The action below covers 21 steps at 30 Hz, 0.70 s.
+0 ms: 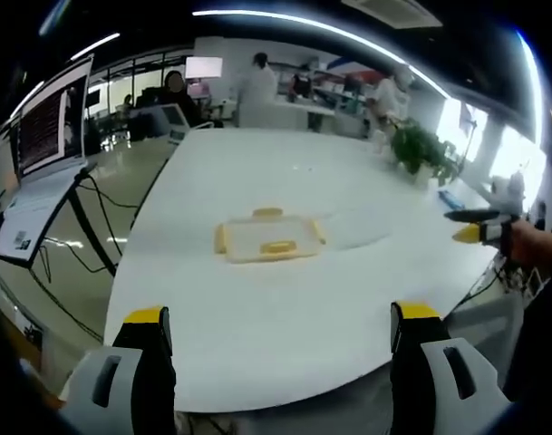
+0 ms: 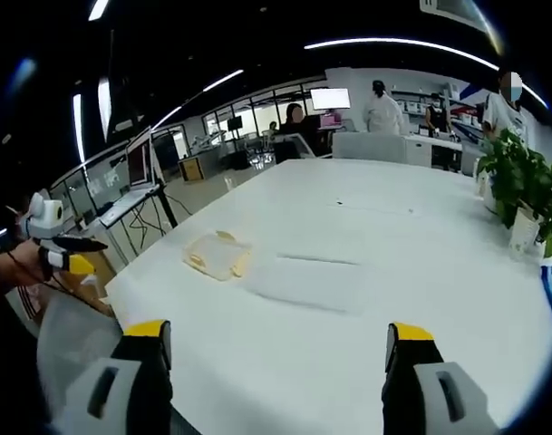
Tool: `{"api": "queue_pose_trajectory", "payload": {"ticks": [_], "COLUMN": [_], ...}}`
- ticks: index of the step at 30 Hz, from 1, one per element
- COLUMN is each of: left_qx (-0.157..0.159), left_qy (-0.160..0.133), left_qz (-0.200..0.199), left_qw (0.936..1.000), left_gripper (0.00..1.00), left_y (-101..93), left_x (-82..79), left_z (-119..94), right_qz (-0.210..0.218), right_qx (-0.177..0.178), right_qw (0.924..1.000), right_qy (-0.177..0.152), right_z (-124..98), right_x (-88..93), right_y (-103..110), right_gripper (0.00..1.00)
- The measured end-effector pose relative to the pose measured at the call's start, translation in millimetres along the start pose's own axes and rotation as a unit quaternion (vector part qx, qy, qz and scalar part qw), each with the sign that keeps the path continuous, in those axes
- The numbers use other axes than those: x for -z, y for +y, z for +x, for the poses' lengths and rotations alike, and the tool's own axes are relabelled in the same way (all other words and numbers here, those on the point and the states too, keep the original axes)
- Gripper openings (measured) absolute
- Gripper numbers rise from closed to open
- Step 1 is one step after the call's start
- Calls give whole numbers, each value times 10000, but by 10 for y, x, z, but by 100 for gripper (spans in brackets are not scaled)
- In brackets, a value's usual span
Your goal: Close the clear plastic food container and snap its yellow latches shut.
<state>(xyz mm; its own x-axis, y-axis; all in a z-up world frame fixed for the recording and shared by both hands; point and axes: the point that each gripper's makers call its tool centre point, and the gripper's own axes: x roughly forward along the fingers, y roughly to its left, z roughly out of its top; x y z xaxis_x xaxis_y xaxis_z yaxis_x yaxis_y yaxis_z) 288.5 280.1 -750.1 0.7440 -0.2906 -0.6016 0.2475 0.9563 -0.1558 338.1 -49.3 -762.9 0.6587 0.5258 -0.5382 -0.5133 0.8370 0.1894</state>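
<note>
1. The clear plastic food container (image 1: 267, 239) lies flat on the white bench (image 1: 285, 335), well ahead of my left gripper's (image 1: 280, 328) fingers and roughly centred between them. In the right gripper view the same container (image 2: 218, 255) sits ahead and beyond the left finger of my right gripper (image 2: 274, 337).
2. Yellow latches (image 1: 278, 246) show along the container's edges: one on the near side, one on the far side, one at each end. I cannot tell from here whether the lid is fully seated or which latches are snapped.
3. Handling judgement: thin clear plastic, light and somewhat flexible, likely to slide on the smooth bench if pushed sideways. I would pin the lid from above with one gripper and press each latch at its outer edge with the other. The walls look too slick to pinch reliably.
4. Left gripper: fingers spread wide apart, holding nothing, hovering at the bench's near edge.
5. Right gripper: fingers likewise spread wide apart and empty, short of the container.
6. Surroundings: a potted plant (image 2: 522, 191) stands beyond the right finger at the bench's far side, well apart from the container. A laptop on a stand (image 1: 42, 154) is off the bench beyond the left finger. People (image 2: 382, 111) are at desks in the background.
7. Obstruction: nothing lies between the fingers and the container; the approach over the bench is open.
</note>
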Motion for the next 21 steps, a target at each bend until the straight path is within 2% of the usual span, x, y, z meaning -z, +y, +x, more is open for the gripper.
{"api": "queue_pose_trajectory", "payload": {"ticks": [6, 14, 19, 21], "left_qx": [14, -19, 44, 99], "left_qy": [124, 471, 536, 664], "left_qz": [38, 157, 252, 315], "left_qw": [9999, 9988, 9982, 9972], "left_gripper": [99, 98, 98, 99], "left_y": [147, 417, 469, 469], "left_x": [-5, 107, 83, 106], "left_z": [104, 266, 364, 410], "right_qz": [-105, -240, -166, -150], "right_qx": [-35, -50, -60, -53], "right_qw": [9998, 9995, 9994, 9995], "right_qy": [145, 217, 294, 287], "right_z": [127, 294, 379, 400], "right_x": [7, -60, -24, -37], "right_y": [35, 13, -54, -68], "right_gripper": [100, 99, 99, 99]}}
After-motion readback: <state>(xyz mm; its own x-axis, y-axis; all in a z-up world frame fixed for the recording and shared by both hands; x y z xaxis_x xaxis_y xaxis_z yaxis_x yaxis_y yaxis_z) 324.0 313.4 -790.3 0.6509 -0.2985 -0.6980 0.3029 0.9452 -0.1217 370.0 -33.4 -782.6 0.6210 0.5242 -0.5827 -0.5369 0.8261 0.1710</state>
